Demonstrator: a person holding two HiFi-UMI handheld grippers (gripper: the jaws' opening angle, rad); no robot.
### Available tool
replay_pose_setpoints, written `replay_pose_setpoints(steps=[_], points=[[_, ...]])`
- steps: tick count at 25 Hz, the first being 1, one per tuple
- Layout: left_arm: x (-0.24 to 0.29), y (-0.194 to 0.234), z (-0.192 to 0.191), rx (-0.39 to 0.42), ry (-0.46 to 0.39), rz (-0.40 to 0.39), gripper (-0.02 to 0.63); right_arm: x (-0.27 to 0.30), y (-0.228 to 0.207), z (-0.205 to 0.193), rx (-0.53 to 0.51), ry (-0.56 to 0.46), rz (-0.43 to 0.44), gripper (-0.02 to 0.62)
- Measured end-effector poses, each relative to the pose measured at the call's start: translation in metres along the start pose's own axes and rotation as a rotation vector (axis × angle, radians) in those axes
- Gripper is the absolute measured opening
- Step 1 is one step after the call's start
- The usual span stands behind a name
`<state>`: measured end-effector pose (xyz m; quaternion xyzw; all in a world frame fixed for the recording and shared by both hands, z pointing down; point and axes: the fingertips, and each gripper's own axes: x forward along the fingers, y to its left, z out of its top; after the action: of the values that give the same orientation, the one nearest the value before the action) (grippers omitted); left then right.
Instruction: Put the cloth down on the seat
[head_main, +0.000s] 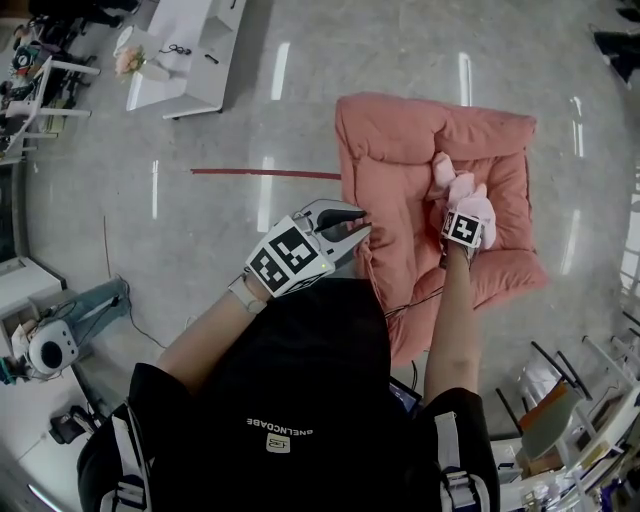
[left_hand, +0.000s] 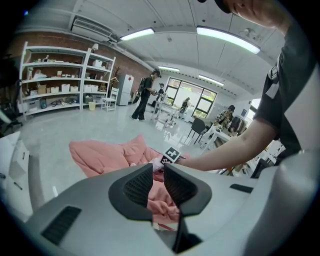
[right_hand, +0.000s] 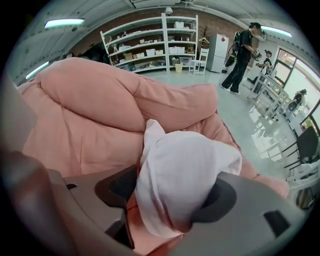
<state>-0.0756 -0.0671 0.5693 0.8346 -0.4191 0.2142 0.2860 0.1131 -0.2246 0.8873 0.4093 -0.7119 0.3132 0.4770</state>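
Tape (head_main: 265, 173) in a thin red line runs across the shiny floor (head_main: 200, 220) to the left of the seat (head_main: 400, 140), a puffy pink cushion spread flat with raised borders. At the seat's left edge the left gripper (head_main: 360, 226) has its jaws drawn nearly together on a bunched fold of the seat's own pink fabric (the left gripper view shows the fold pinched between them). Over the seat's middle, toward its right side, the right gripper (right_hand: 169, 195) points steeply down with its jaws wide apart. The cloth (right_hand: 185, 170), pale and whitish, sits loosely between those jaws, slumped toward the right one, with the seat's pink surface right beneath it; neither jaw presses on it. The person's bare forearm (head_main: 450, 320) reaches over the seat's near edge to that gripper.
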Motion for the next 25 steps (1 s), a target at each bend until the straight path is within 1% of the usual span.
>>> replay_pose_setpoints(steps=[3, 7, 10, 13, 14, 18, 23, 25], points=[[-0.001, 0.002, 0.002, 0.002, -0.005, -0.008, 0.064, -0.009, -0.001, 0.001, 0.022, -0.020, -0.008, 0.327], [-0.003, 0.005, 0.009, 0.017, -0.019, -0.020, 0.066, -0.025, -0.006, 0.005, 0.035, -0.040, -0.040, 0.327], [-0.005, 0.006, 0.017, 0.031, -0.030, -0.037, 0.066, -0.045, 0.002, 0.002, 0.086, -0.036, -0.018, 0.327], [-0.006, 0.004, 0.027, 0.051, -0.043, -0.065, 0.066, -0.070, -0.010, 0.010, 0.075, -0.102, -0.079, 0.327], [-0.006, 0.002, 0.030, 0.060, -0.045, -0.076, 0.066, -0.080, -0.011, 0.012, 0.081, -0.123, -0.087, 0.327], [-0.005, 0.001, 0.046, 0.098, -0.053, -0.131, 0.066, -0.116, -0.007, 0.023, 0.140, -0.197, -0.080, 0.327], [-0.004, 0.006, 0.066, 0.144, -0.072, -0.216, 0.066, -0.160, 0.014, 0.044, 0.203, -0.312, -0.053, 0.327], [0.000, 0.000, 0.074, 0.161, -0.075, -0.249, 0.066, -0.184, 0.018, 0.050, 0.222, -0.358, -0.044, 0.327]])
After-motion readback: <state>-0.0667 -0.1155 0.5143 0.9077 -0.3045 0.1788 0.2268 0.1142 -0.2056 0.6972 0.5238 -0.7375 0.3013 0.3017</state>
